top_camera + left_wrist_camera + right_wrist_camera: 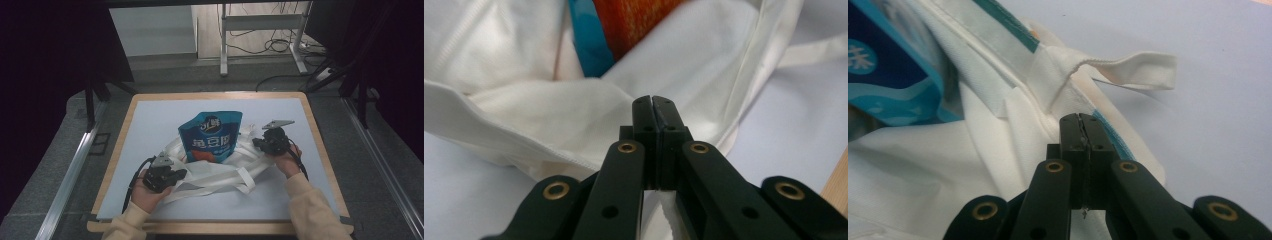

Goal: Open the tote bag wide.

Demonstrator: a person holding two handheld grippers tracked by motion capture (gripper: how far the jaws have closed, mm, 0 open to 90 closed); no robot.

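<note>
Holding the white cloth bag (215, 172) by its rim, both tools are clamped on fabric: the left tool (653, 107) with jaws together on the near hem; the right tool (1082, 125) pinching the edge just below a handle loop (1128, 67); the blue snack pouch (211, 136) stands upright in the bag's mouth at the middle of the counter (150, 125). Judging the step as seating the pouch, both edges should lift evenly and apart; loose straps (245, 180) sprawl near the opening and could snag.
</note>
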